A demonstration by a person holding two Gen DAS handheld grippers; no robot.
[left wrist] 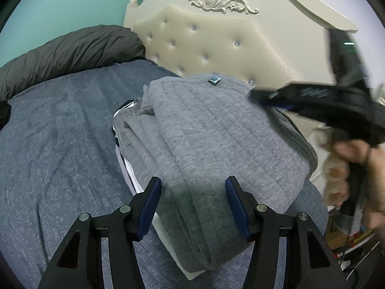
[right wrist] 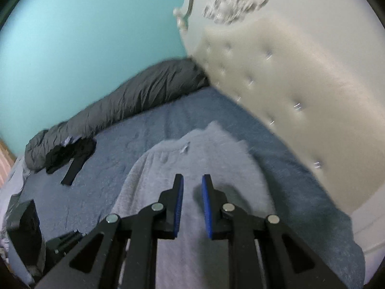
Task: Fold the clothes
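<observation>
Blue speckled cloth covers the bed (left wrist: 60, 132), the largest surface in both views. Behind it stands a cream headboard (left wrist: 204, 45), padded and buttoned, with a carved scroll ornament above. A dark grey quilt (left wrist: 67, 53) lies bunched along the turquoise wall (left wrist: 72, 2). The grey sweater (left wrist: 204, 130), a ribbed knit, sits folded on the bed near the headboard, on top of other folded garments whose white and black edges show at its left. A small blue label (left wrist: 213, 80) is sewn at its far edge; its writing is too small to read. A black garment (right wrist: 72, 156) lies beside the quilt. The left claw (left wrist: 192, 187) is open wide, hovering over the sweater's near fold, pads clear of it. The right claw (right wrist: 192, 183) is narrowed to a slim gap with nothing between its blue pads, above the sweater.
</observation>
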